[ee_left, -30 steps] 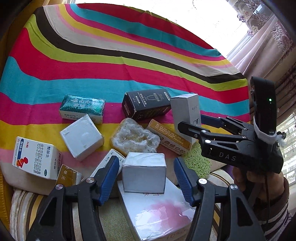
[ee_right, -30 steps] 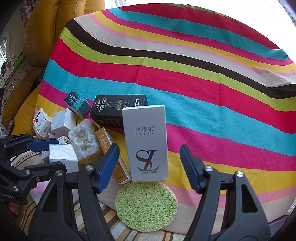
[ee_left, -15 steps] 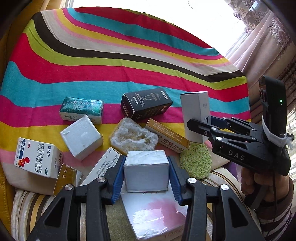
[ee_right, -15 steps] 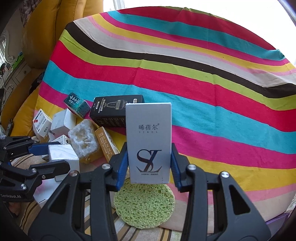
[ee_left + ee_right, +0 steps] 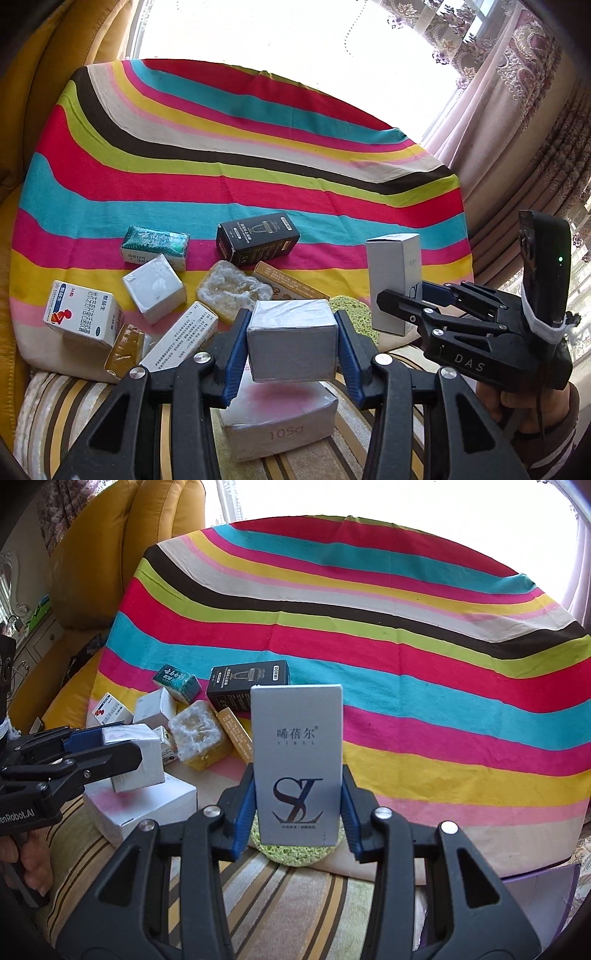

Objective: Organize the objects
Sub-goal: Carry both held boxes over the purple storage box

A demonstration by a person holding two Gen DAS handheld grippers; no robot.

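Note:
My left gripper [image 5: 291, 350] is shut on a silver-grey cube box [image 5: 291, 341] and holds it lifted above a flat white box marked 105g [image 5: 284, 421]. The cube box also shows in the right wrist view [image 5: 138, 760]. My right gripper [image 5: 297, 812] is shut on a tall grey box with an SL logo [image 5: 297, 760], held upright above a green round sponge [image 5: 291, 853]. In the left wrist view the tall box [image 5: 393, 280] sits in the right gripper [image 5: 402, 306] at the right.
On the striped cloth [image 5: 240, 173] lie a black box [image 5: 256, 238], a green packet [image 5: 155, 245], a white cube [image 5: 155, 288], a red-and-white medicine box [image 5: 83, 319], a yellowish sponge [image 5: 231, 291] and several slim boxes. A yellow sofa [image 5: 110, 554] stands behind.
Both grippers closed from open onto their boxes and then lifted them: the cube box rose off the flat white box, the tall box rose off the cloth.

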